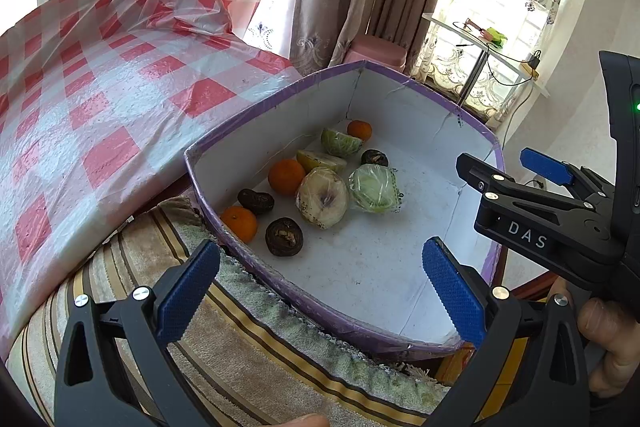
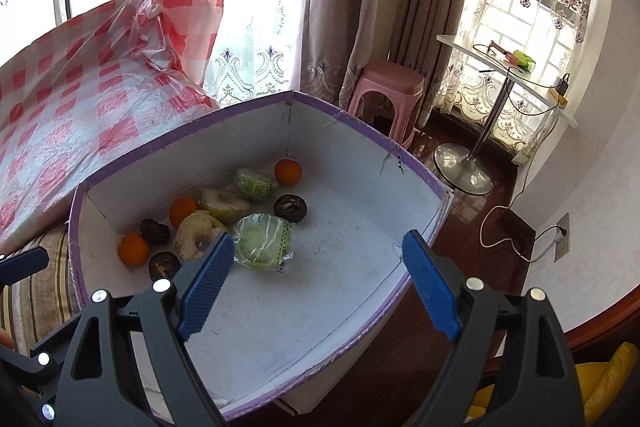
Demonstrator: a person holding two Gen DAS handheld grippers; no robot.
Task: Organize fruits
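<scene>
Both my claws are spread wide and hold nothing: my left gripper point(image 1: 320, 291) hangs over the near rim of the purple-edged box point(image 1: 384, 75), my right gripper point(image 2: 318, 281) over its white floor. All the fruit lies bunched toward the far left of that box: 3 oranges, 3 dark wrinkled pieces, and 4 pale cut pieces, some film-wrapped. That could be fruit already gathered or a heap waiting to be sorted; I can't settle which.

For any pick here, I'd come down over 1 piece with pads either side and clear of its neighbours. The wrapped green half point(image 2: 262, 241) sits freest; the film looks slippery, so a square, gentle squeeze suits it.

My left view shows the striped cloth point(image 1: 256, 339) beneath the box and my right gripper from the side. My right view alone shows the pink stool point(image 2: 390, 87) and, I think, bare floor past the box's far edge.
</scene>
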